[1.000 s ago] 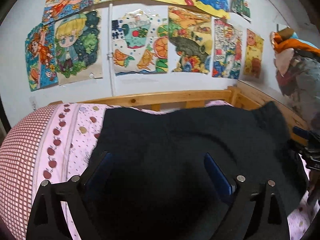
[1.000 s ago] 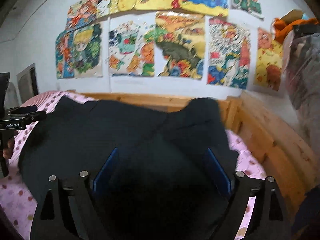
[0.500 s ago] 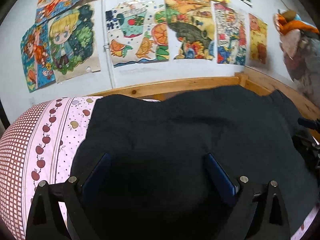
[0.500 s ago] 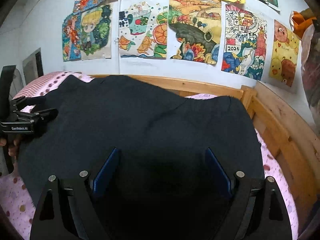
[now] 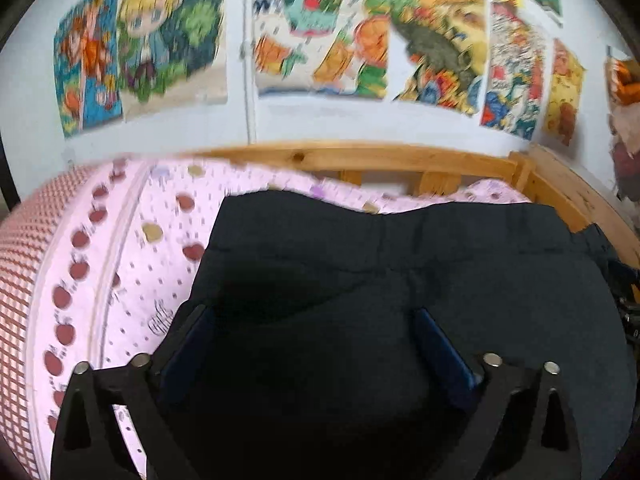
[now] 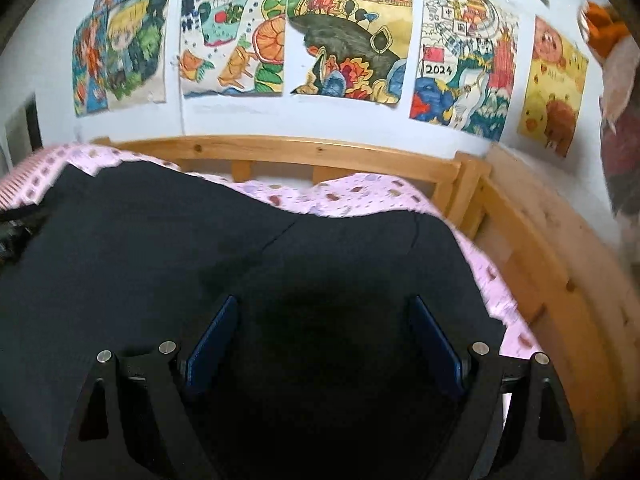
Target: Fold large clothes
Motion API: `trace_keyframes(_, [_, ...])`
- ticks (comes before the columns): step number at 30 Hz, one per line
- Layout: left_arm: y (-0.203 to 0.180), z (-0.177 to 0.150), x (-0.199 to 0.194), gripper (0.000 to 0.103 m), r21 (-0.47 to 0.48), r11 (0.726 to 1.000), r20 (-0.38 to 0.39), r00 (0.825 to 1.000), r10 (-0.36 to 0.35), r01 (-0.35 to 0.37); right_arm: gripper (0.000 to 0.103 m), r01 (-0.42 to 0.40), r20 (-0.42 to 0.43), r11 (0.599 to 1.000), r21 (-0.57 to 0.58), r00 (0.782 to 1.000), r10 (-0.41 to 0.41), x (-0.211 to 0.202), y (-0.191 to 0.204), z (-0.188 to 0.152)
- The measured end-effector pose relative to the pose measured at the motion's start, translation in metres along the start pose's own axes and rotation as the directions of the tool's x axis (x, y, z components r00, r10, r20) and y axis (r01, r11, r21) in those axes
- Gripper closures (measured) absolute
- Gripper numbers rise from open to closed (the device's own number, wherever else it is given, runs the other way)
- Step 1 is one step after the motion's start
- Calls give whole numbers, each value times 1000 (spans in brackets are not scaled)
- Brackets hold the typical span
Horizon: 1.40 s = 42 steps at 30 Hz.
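A: Background: drawings (image 6: 348, 32) taped on the wall above a pine bed frame (image 6: 280, 152), with a pink sheet (image 5: 132, 280) at your left

B: And the dark garment (image 5: 400, 280)?

A: It now lies lower and flatter on the bed than half a second ago, so your spread is nearly finished. Left gripper (image 5: 312, 344), then right gripper (image 6: 324, 332): both spread wide, gripping nothing
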<state>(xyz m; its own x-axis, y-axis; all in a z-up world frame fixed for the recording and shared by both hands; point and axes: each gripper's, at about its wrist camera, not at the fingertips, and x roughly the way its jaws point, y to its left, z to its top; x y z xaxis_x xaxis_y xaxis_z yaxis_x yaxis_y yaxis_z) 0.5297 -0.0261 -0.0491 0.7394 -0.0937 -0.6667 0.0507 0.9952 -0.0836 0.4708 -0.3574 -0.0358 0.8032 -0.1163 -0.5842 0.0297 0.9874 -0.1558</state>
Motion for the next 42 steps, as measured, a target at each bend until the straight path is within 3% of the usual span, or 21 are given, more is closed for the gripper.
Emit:
trace_keyframes(4, [15,-2,24,0,-85,995,-70,996,-62,56,13,-29,-58,999,19,998,30,18,0,0])
trace_keyframes(11, [21,-17,39,0,-145,981,-66,988,-138,128,6,-111,-64,985,134,991,121,46,-12,-18])
trace_keyframes(22, [25,-26,47,0,-175,970,-29,984,-178,170,4,-149,-37,972,184,987,158,59,-17,-31])
trace_keyframes(42, [24,-35,50,0,-176,968,-9,983,-181,177,4,-151,-8,970,193,988,155,58,-18,-37])
